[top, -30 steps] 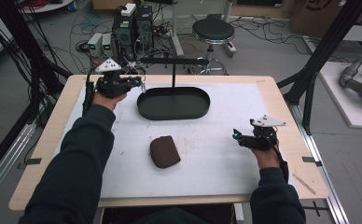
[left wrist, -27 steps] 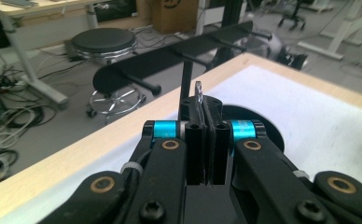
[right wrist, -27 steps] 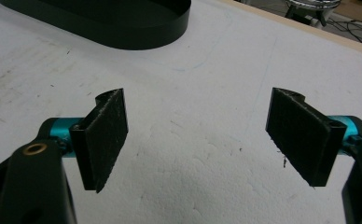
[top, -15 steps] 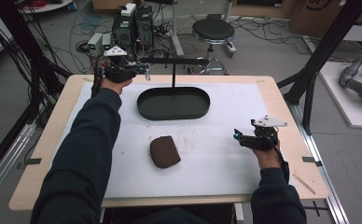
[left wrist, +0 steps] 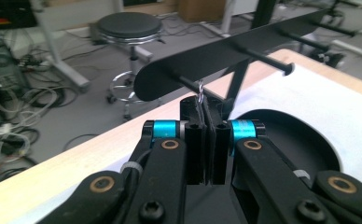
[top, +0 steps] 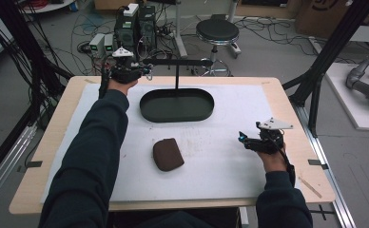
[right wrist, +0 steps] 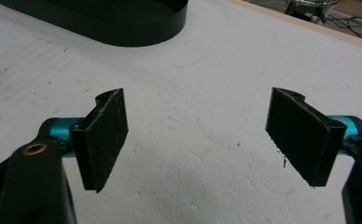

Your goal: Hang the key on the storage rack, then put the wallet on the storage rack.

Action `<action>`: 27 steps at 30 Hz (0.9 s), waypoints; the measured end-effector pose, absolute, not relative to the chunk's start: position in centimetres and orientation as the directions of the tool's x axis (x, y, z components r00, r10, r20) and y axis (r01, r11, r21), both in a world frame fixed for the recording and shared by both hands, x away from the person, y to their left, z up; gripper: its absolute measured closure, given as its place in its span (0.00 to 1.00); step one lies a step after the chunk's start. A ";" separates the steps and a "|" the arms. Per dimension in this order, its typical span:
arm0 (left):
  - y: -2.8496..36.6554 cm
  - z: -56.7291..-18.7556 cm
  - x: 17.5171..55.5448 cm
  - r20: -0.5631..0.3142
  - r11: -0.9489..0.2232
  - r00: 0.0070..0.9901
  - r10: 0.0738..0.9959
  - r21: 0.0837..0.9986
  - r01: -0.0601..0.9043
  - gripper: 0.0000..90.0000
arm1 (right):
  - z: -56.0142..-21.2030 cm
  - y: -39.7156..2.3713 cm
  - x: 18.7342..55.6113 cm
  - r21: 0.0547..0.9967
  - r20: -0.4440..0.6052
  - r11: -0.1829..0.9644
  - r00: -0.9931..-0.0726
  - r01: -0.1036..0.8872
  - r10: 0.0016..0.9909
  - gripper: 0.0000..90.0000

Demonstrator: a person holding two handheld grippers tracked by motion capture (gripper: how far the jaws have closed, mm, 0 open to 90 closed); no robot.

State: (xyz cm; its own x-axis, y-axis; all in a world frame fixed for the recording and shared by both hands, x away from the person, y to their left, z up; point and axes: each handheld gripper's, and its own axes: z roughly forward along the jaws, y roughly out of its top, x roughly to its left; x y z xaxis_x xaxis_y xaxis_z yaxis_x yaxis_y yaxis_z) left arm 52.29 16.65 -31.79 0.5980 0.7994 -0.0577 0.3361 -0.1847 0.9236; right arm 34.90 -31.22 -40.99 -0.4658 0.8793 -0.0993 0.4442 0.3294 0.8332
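Observation:
A black stand has an oval base (top: 206, 113) and a horizontal bar (top: 178, 62) with pegs on a post. My left gripper (top: 144, 72) is raised at the bar's left end. In the left gripper view its jaws (left wrist: 205, 105) are shut on a thin silver ring (left wrist: 200, 91), which touches a peg (left wrist: 187, 83) under the bar (left wrist: 226, 58). A brown pouch (top: 167, 154) lies flat on the white mat in front of the base. My right gripper (top: 242, 138) rests low at the mat's right side, open (right wrist: 198, 130), with bare mat between its pads.
A white mat (top: 230, 161) covers the wooden table (top: 292, 109). Beyond the far edge stand a stool (top: 216, 31) and computer boxes (top: 135, 23) with cables. A black frame post (top: 315, 95) rises at the table's right corner.
My left gripper has risen from beside the base's left end and moved away from me and to the right, up to the bar's left end. The right gripper has stayed put.

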 end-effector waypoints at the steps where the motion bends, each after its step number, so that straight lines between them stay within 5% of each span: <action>1: 16.6 -31.8 52.3 -0.050 -0.189 0.588 0.808 0.922 0.338 0.97 | -41.0 -31.2 35.0 0.834 -0.099 0.330 -0.468 0.442 0.878 0.23; 4: 16.9 -32.0 52.1 -0.044 -0.193 0.551 0.833 0.911 0.365 0.92 | -41.0 -31.2 35.0 0.834 -0.099 0.330 -0.469 0.442 0.878 0.23; 5: 17.4 -32.4 51.7 -0.059 -0.185 0.538 0.841 0.903 0.388 0.77 | -41.1 -31.2 35.1 0.834 -0.096 0.330 -0.472 0.443 0.876 0.23; 11: 19.3 -33.1 49.4 -0.099 -0.123 0.524 0.846 0.920 0.373 0.54 | -41.1 -30.9 35.3 0.836 -0.086 0.325 -0.479 0.442 0.874 0.23; 15: 20.3 -34.1 46.9 -0.125 -0.074 0.552 0.825 0.943 0.324 0.26 | -41.2 -30.4 35.4 0.836 -0.089 0.332 -0.488 0.438 0.868 0.23; 27: 19.6 -34.8 40.5 -0.073 -0.122 0.619 0.782 0.956 0.267 0.20 | -40.3 -29.2 34.8 0.865 -0.049 0.294 -0.515 0.406 0.856 0.23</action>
State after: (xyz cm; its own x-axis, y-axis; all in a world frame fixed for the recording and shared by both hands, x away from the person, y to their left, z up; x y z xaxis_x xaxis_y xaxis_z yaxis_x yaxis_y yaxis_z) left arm 40.45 19.58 -34.78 0.6187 0.7822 -0.0734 0.2673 -0.1218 0.9559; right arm 34.81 -29.19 -40.35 -0.5153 0.8556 -0.0491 0.4065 0.2945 0.8649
